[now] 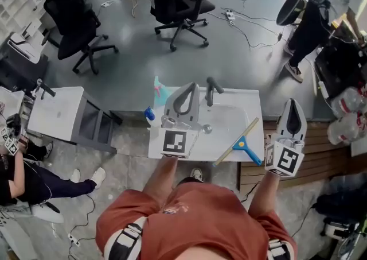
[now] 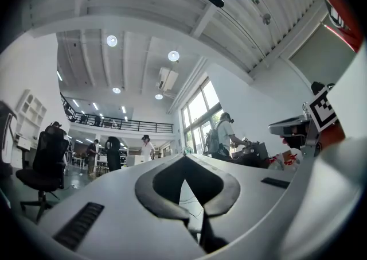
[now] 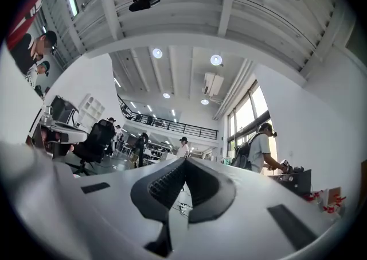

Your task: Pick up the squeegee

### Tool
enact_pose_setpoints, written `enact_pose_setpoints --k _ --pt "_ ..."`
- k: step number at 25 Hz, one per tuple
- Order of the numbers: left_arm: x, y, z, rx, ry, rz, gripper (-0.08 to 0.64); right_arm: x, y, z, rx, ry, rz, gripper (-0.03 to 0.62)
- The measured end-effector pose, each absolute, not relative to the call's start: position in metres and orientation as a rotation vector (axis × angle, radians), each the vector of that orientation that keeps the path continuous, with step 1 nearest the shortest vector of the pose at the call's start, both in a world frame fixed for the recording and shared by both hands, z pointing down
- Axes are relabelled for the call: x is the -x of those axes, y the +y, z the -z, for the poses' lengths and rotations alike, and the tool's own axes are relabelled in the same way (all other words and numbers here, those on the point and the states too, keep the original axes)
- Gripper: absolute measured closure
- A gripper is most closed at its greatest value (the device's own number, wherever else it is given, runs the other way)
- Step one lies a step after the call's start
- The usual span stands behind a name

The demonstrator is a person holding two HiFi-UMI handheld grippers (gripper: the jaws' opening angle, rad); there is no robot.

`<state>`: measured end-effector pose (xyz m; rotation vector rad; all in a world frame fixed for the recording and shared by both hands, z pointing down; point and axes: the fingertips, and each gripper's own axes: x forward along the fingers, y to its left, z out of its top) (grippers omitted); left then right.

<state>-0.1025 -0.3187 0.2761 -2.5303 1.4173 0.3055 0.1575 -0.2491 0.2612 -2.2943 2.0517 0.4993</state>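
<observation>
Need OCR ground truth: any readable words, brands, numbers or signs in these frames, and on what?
No readable text in any view.
Left gripper, right gripper: square markers only, no letters or digits.
Shirt: small print, too blurred to read.
Bags: red print, too blurred to read.

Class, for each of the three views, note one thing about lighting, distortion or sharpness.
Head view: soft even light, squeegee sharp, straight lines bowed toward the edges. Left gripper view: heavy fisheye with black corners, ceiling lamps glaring white. Right gripper view: same fisheye, window washed out.
</observation>
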Motion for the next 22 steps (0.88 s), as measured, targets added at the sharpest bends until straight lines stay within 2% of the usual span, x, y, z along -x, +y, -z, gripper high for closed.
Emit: enact_pose_setpoints --k 7,22 --pt "0.117 -0.361 -0.280 2.527 1.443 -0.287 0.541 -0.150 -0.292 -0.263 2.296 2.054 -0.495 0.584" --pt "0.077 -0.390 -0.271 2.398 1.601 -0.250 0.541 -0.198 -0.360 -0.258 2.102 2.180 -0.491 0.584"
